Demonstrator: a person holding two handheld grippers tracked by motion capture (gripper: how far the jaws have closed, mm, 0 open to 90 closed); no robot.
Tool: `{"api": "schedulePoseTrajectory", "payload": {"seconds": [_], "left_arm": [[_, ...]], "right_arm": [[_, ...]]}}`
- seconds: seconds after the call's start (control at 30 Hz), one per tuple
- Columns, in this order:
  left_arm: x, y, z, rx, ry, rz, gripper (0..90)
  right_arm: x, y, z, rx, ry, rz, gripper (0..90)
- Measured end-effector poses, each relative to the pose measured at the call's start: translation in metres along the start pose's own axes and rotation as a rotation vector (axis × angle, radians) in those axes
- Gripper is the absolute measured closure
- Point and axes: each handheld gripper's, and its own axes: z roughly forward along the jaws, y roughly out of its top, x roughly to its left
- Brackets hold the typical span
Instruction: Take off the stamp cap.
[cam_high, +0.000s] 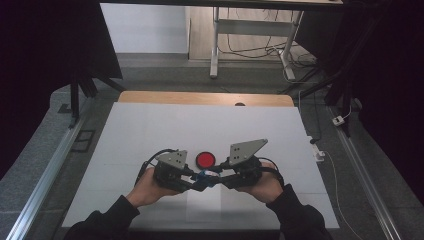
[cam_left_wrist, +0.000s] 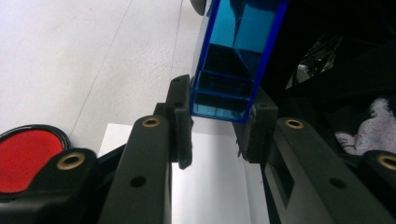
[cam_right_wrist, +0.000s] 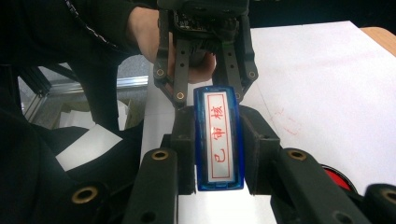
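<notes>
Blue stamp (cam_right_wrist: 218, 140) with a white label of red characters hangs above the white bench (cam_high: 150, 130), gripped at both ends between the two tools. Right tool (cam_right_wrist: 218, 154) is clenched on its near end, pads pressing both long sides. Left tool (cam_left_wrist: 217, 121) is clenched on the other end, where the see-through blue casing (cam_left_wrist: 233, 60) sits between its pads. Just beyond the tools a round red ink pad (cam_high: 205, 160) lies on the bench.
</notes>
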Motion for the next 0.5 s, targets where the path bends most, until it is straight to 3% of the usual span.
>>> {"api": "schedulePoseTrajectory", "payload": {"seconds": [0.37,0.5], "left_arm": [[0.0047,-0.0011,0.0000,0.003,-0.014,-0.072,69.2],[0.0067,-0.0024,-0.0004,0.014,0.006,-0.111,69.4]], "right_arm": [[0.0031,0.0001,0.0015,0.003,-0.041,-0.039,70.5],[0.0041,0.0003,0.0016,0.011,-0.059,-0.058,70.9]]}}
